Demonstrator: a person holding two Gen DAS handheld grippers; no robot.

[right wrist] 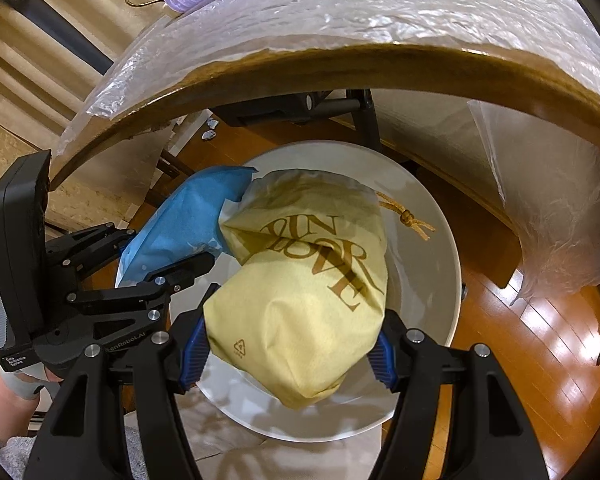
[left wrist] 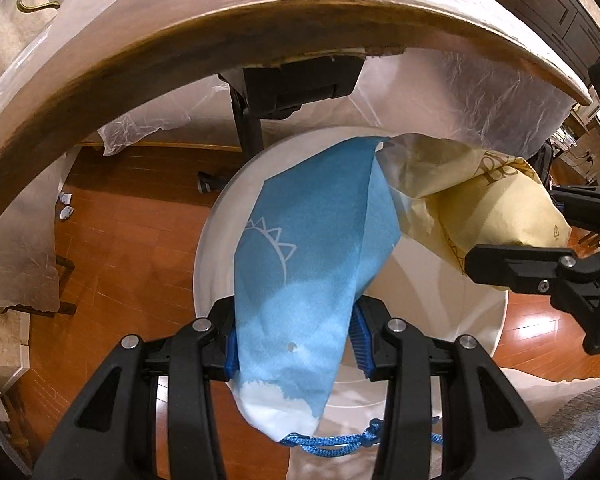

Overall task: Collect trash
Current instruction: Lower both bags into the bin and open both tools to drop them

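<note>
Left tool (left wrist: 294, 338): you have it clenched on the blue fabric drawstring pouch (left wrist: 316, 248).
Right tool (right wrist: 288, 350): you grip the yellow printed fabric pouch (right wrist: 304, 276).
Below both: round white bin (right wrist: 432, 216), beside the plastic-covered wooden table's edge (right wrist: 340, 64).

- Left wrist view looked steeply down, close over the white bin (left wrist: 496, 336).
- Right wrist view did likewise, the left gripper (right wrist: 204, 268) at nine o'clock.
- Both shared bin, table edge (left wrist: 180, 40), wood floor (left wrist: 120, 240).
</note>
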